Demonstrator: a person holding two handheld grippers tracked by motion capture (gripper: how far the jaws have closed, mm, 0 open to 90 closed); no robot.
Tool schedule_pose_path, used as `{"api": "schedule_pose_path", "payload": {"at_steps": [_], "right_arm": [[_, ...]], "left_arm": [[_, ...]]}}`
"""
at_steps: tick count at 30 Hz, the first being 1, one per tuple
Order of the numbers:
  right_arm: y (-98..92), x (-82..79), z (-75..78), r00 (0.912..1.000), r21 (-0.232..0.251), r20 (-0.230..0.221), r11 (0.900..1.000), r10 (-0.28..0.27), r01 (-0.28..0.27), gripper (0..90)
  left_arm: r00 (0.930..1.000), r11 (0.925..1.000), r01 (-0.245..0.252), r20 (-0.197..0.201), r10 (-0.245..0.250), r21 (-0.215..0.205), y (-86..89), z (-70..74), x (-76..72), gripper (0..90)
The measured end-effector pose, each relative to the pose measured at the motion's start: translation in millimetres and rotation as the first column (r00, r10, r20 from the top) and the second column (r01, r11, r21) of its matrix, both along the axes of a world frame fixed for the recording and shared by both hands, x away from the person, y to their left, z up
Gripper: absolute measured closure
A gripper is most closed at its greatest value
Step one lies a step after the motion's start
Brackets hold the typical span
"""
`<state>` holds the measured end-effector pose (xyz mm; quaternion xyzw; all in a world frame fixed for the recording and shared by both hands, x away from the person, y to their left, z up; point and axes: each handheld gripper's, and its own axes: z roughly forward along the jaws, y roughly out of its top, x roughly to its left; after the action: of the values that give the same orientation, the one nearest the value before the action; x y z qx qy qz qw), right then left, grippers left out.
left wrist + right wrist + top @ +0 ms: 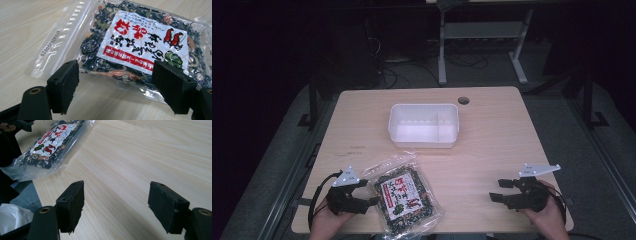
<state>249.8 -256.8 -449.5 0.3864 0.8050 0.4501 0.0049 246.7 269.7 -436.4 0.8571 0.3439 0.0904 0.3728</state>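
Wooden table point(492, 145): clear packet point(404, 195), dark dried mix, perhaps seaweed, white-red label

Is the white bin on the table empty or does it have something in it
Empty. The high view shows the white bin with a bare floor and one thin divider.

Before my left jaws lies a clear bag point(140, 47) of dried food. Its white label point(145, 42) carries large red and black East Asian characters, a red band with small white characters, and two red shrimp drawings; I cannot read the words. Along the bag's seal strip point(53, 42) runs a printed code, roughly "SP#20250825".
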Motion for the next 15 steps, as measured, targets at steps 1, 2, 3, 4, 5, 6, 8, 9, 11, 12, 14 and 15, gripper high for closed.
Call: {"api": "schedule_pose_path", "payload": {"at_steps": [1, 2, 3, 4, 5, 6, 8, 9, 11, 12, 14, 15], "right_arm": [[0.5, 0.1, -0.1, 1.0, 0.001, 0.0, 1.0, 0.002, -0.002, 28.5], [1.1, 0.1, -0.1, 1.0, 0.001, -0.001, 1.0, 0.002, -0.002, 28.5], [1.6, 0.3, -0.4, 1.0, 0.001, 0.003, 1.0, 0.004, -0.004, 28.5], [2.1, 0.4, -0.5, 1.0, 0.0, 0.003, 1.0, 0.006, -0.006, 28.5], [3.0, 0.0, -0.4, 1.0, -0.001, -0.002, 1.0, 0.006, -0.006, 28.5], [3.6, -0.3, -0.4, 1.0, -0.002, -0.005, 1.0, 0.006, -0.006, 28.4], [4.8, -0.1, -0.5, 0.9999, -0.001, -0.001, 1.0, 0.012, -0.012, 28.4], [5.6, -0.1, -0.5, 0.9999, 0.002, -0.002, 1.0, 0.012, -0.012, 28.4], [7.0, 0.3, -0.5, 0.9999, 0.003, -0.002, 1.0, 0.015, -0.015, 28.4], [7.9, 0.5, -0.6, 0.9999, 0.004, -0.003, 1.0, 0.015, -0.015, 28.4], [9.9, 1.2, -0.7, 0.9998, 0.002, -0.003, 1.0, 0.019, -0.019, 28.4], [11.0, 1.6, -0.7, 0.9997, 0.003, -0.001, 1.0, 0.023, -0.023, 28.4]], "left_arm": [[1.0, 1.0, 0.0, 0.0, 0.0, 0.002, 0.2, -0.1, 0.0, 21.7], [1.0, 1.0, 0.0, 0.0, 0.0, 0.004, 0.5, 0.0, -0.1, 21.8], [1.0, 1.0, -0.002, 0.0, 0.002, 0.004, 0.6, 0.0, -0.2, 21.8], [1.0, 1.0, -0.004, 0.001, 0.004, 0.004, 0.8, 0.2, -0.3, 21.9], [1.0, 1.0, -0.004, 0.001, 0.004, 0.004, 0.8, 0.2, -0.3, 22.0], [1.0, 1.0, -0.004, 0.0, 0.004, 0.001, 1.4, 0.6, -0.2, 22.1], [1.0, 1.0, -0.005, -0.001, 0.005, 0.003, 1.7, 0.5, -0.1, 22.5], [1.0, 1.0, -0.005, -0.002, 0.005, 0.003, 1.7, 0.3, -0.1, 22.7], [1.0, 1.0, -0.006, -0.004, 0.006, 0.005, 1.9, 0.4, -0.1, 23.6], [1.0, 1.0, -0.007, -0.005, 0.007, 0.003, 2.0, 0.5, -0.1, 24.2], [0.9999, 1.0, -0.008, -0.007, 0.008, -0.001, 2.1, 0.8, -0.4, 25.0], [0.9999, 1.0, -0.008, -0.008, 0.008, -0.002, 2.1, 0.9, -0.5, 25.9]]}}
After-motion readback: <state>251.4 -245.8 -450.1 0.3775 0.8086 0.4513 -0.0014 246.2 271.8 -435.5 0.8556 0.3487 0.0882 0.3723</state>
